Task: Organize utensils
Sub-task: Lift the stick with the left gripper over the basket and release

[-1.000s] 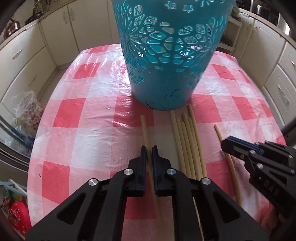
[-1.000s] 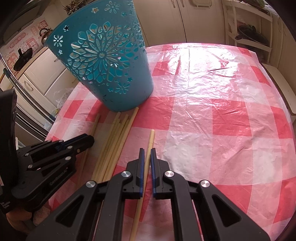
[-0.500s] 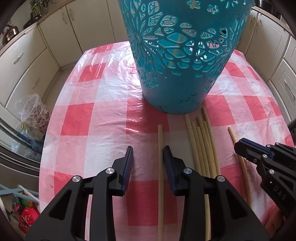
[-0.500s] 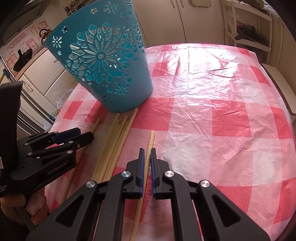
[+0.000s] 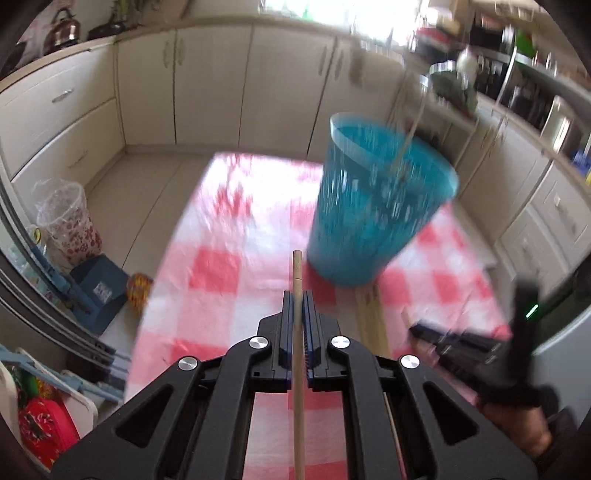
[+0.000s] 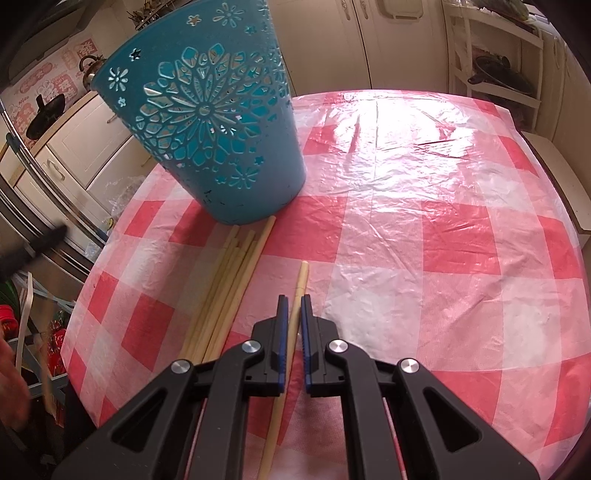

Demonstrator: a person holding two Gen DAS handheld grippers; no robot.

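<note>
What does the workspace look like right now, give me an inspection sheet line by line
Surface: table under a red-and-white checked plastic cloth.
Job's things: teal basket upright; loose chopsticks lying in front of it.
Clutter: nothing seen on the table.
Grippers: left gripper has just closed on one chopstick, held off the cloth; right gripper shut on another chopstick lying on the cloth.
Cables: nothing seen.
Surroundings: cream cabinets, a kettle, a lined bin on the floor.
</note>
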